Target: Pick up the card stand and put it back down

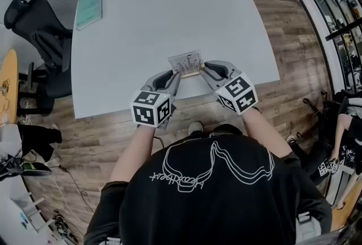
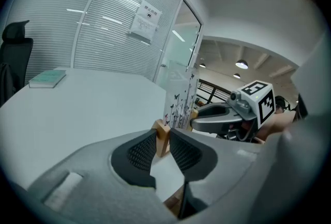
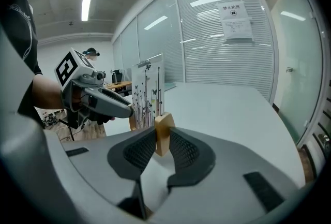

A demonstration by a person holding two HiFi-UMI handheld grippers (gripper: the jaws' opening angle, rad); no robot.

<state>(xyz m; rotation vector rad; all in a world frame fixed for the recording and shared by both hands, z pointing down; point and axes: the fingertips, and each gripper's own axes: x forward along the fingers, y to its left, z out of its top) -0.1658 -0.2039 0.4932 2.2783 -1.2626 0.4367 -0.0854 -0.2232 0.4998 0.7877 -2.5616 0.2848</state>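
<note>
The card stand point(image 1: 185, 63) is a wooden bar holding an upright printed card, near the front edge of the white table point(image 1: 169, 6). My left gripper point(image 1: 174, 77) is shut on the bar's left end and my right gripper point(image 1: 205, 71) on its right end. In the left gripper view the wooden end point(image 2: 162, 135) sits pinched between the black pads, with the card point(image 2: 181, 98) and the right gripper point(image 2: 227, 114) beyond. In the right gripper view the other wooden end point(image 3: 164, 131) is clamped the same way, the card point(image 3: 148, 92) behind it. Whether the stand rests on the table or hangs just above it, I cannot tell.
A teal book point(image 1: 89, 7) lies at the table's far left corner. A black office chair point(image 1: 39, 40) stands left of the table. The table's front edge runs just under the grippers. Glass walls with blinds point(image 3: 227, 52) stand behind.
</note>
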